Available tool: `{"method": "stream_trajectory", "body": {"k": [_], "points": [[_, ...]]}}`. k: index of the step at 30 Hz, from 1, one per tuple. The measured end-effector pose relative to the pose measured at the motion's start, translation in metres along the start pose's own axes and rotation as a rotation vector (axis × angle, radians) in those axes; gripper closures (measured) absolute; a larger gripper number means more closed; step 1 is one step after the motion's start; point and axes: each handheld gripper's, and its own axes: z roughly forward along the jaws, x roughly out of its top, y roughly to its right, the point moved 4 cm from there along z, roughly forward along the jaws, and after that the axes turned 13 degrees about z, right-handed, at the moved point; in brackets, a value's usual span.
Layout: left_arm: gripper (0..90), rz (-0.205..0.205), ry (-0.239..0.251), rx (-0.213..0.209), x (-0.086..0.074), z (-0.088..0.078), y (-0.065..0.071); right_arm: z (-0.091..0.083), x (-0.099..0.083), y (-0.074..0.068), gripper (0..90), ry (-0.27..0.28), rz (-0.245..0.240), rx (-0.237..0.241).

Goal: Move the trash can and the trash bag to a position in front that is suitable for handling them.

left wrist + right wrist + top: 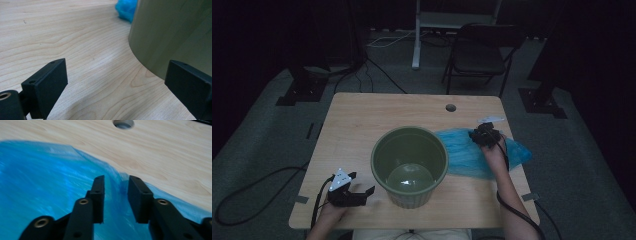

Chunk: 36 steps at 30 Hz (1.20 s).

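The high view looks forward and down from above the person's edge of the tabletop (362, 115), far enough back to take in the whole top and the floor beyond. The left gripper view sits low on the left claw (115, 82), almost skimming the wood, and faces along its jaws; the green pot (175, 32) rises close ahead on that claw's right, with blue plastic sheet (126, 8) farther off. The right gripper view rides on the right claw (116, 195), tilted down and very near the sheet beneath it. Both gripper views share that sheet, and the high view holds pot, sheet and both claws.
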Motion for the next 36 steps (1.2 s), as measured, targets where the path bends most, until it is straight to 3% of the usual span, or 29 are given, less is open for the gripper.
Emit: {"method": "stream_trajectory", "body": {"k": [1, 3, 6, 8, 12, 13, 14, 15, 19, 25, 27, 32, 36], "points": [[5.1, -0.003, 0.003, -0.001, 0.0, 0.0, 0.0, -0.001, 0.0, -0.002, 53.2, 0.004, 0.005, 0.001], [5.0, 0.0, 0.001, 0.003, 0.0, -0.001, -0.001, -0.003, 0.0, -0.003, 51.3, 0.003, 0.016, 0.0], [5.1, -0.001, 0.0, 0.003, -0.001, -0.001, -0.001, -0.019, -0.007, 0.002, 42.9, 0.021, 0.078, 0.011], [5.1, 0.0, 0.002, 0.003, 0.0, -0.001, 0.0, -0.033, -0.015, 0.007, 39.4, 0.04, 0.09, 0.005], [5.1, -0.001, 0.001, 0.003, 0.001, -0.001, 0.0, -0.067, -0.039, 0.018, 36.9, 0.068, 0.146, -0.008], [5.1, -0.001, 0.001, 0.003, 0.001, -0.001, 0.0, -0.067, -0.039, 0.018, 36.9, 0.068, 0.146, -0.008], [5.1, 0.008, -0.004, 0.001, 0.001, 0.0, 0.001, -0.075, -0.046, 0.022, 36.0, 0.072, 0.161, -0.02], [5.1, 0.011, -0.003, 0.0, 0.001, 0.0, 0.001, -0.091, -0.063, 0.03, 35.9, 0.084, 0.21, -0.026], [5.0, 0.009, -0.005, -0.003, 0.001, 0.0, 0.002, -0.107, -0.097, 0.043, 33.1, 0.06, 0.274, -0.071], [5.1, 0.011, -0.003, -0.004, 0.002, 0.001, 0.003, -0.108, -0.131, 0.053, 32.8, 0.035, 0.348, -0.12], [5.1, 0.01, -0.002, -0.005, 0.002, 0.001, 0.003, -0.107, -0.134, 0.053, 32.7, 0.04, 0.355, -0.127], [5.0, 0.013, -0.003, -0.005, 0.003, 0.002, 0.003, -0.089, -0.129, 0.058, 30.7, 0.049, 0.348, -0.214], [5.1, 0.004, 0.0, 0.0, 0.002, 0.0, 0.0, -0.075, -0.131, 0.054, 30.6, 0.023, 0.329, -0.23]]}}
